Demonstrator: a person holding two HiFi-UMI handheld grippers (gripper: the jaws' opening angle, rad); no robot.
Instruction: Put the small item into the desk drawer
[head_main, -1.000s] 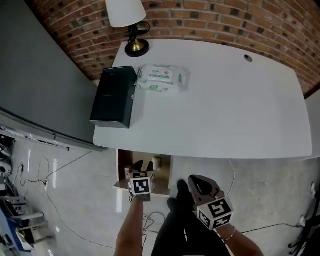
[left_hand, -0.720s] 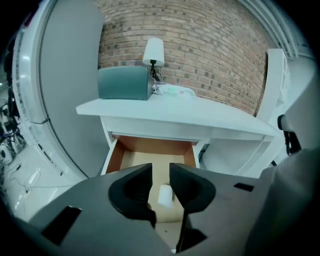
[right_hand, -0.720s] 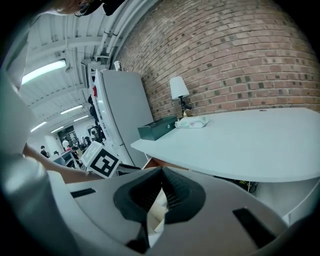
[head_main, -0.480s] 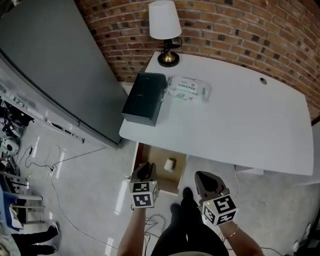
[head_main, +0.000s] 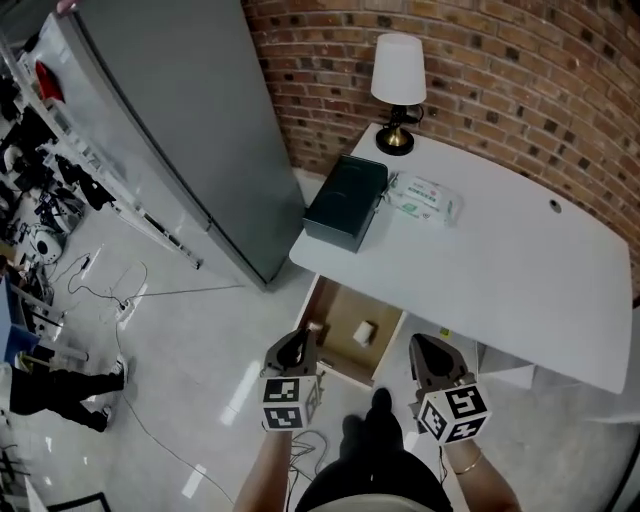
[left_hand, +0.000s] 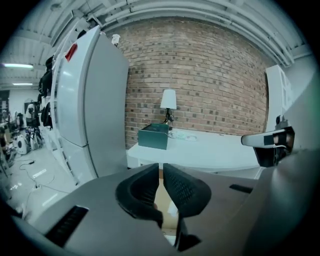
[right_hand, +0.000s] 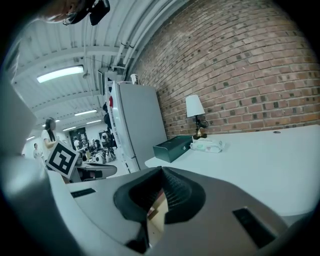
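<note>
Since the small item (head_main: 364, 333) is seen lying on the floor of the open desk drawer (head_main: 338, 312), apart from both grippers, placing is judged done and the coming move is judged to be pushing the drawer shut. The drawer is pulled out from under the desk (head_main: 500, 270) toward the person. In the head view its left front corner is found just beside the left gripper (head_main: 294, 345), slightly to that gripper's right. The right gripper (head_main: 428, 350) is noted beyond the drawer's right corner, a little further off. The left is therefore judged the nearer hand. The left jaws have just been closing and are drawn almost together, with nothing between them. The right jaws are seen pressed together, empty. The item's long axis cannot be told.
</note>
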